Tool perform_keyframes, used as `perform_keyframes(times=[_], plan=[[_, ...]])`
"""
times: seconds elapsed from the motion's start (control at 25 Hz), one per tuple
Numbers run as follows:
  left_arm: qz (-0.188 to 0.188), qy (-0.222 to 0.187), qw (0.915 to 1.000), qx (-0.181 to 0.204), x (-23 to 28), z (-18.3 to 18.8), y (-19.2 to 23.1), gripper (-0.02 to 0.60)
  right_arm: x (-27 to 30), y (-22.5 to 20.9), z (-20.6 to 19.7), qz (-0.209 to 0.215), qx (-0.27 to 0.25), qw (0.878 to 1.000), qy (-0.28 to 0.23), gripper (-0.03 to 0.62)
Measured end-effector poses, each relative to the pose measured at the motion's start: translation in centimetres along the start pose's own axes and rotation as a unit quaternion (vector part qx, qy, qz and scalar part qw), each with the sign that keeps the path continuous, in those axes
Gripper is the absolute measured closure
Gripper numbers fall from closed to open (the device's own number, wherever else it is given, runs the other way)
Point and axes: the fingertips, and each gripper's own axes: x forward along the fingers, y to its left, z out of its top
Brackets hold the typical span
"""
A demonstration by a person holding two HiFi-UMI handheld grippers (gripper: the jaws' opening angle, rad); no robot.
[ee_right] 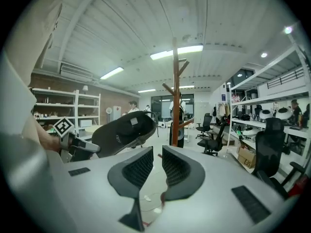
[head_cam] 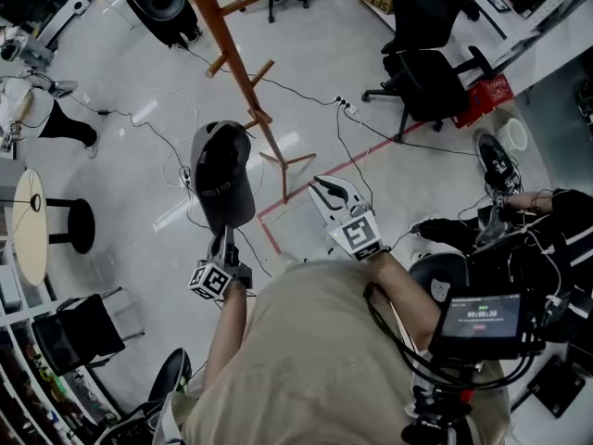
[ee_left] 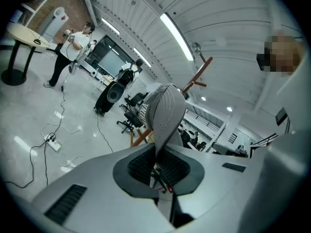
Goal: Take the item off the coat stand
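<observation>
A black cap (head_cam: pixel 222 174) hangs clear of the orange wooden coat stand (head_cam: pixel 243 72), to its left and nearer me. My left gripper (head_cam: pixel 223 237) is shut on the cap's brim from below. In the left gripper view the brim (ee_left: pixel 165 113) rises from between the jaws, with the coat stand (ee_left: pixel 197 76) behind it. My right gripper (head_cam: pixel 331 189) stands open and holds nothing, near the stand's base. In the right gripper view the cap (ee_right: pixel 121 132) and the left gripper (ee_right: pixel 73 142) show at left, and the coat stand (ee_right: pixel 176 96) stands straight ahead beyond my right gripper (ee_right: pixel 156 166).
Black office chairs (head_cam: pixel 426 82) stand at the upper right by a red basket (head_cam: pixel 486 95). Cables and a power strip (head_cam: pixel 347 108) lie on the floor. A round table (head_cam: pixel 28 225), a speaker (head_cam: pixel 162 3) and a person (head_cam: pixel 37 109) are at the left.
</observation>
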Motion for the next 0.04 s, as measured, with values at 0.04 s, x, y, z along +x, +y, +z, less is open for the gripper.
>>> perform_keyframes(times=[0.04], plan=[[0.002,-0.003,0.9999,-0.01,-0.33,-0.01,-0.43,0.549,-1.42,-0.88,0.55,-0.009,0.007,1.0,-0.004,0.531]])
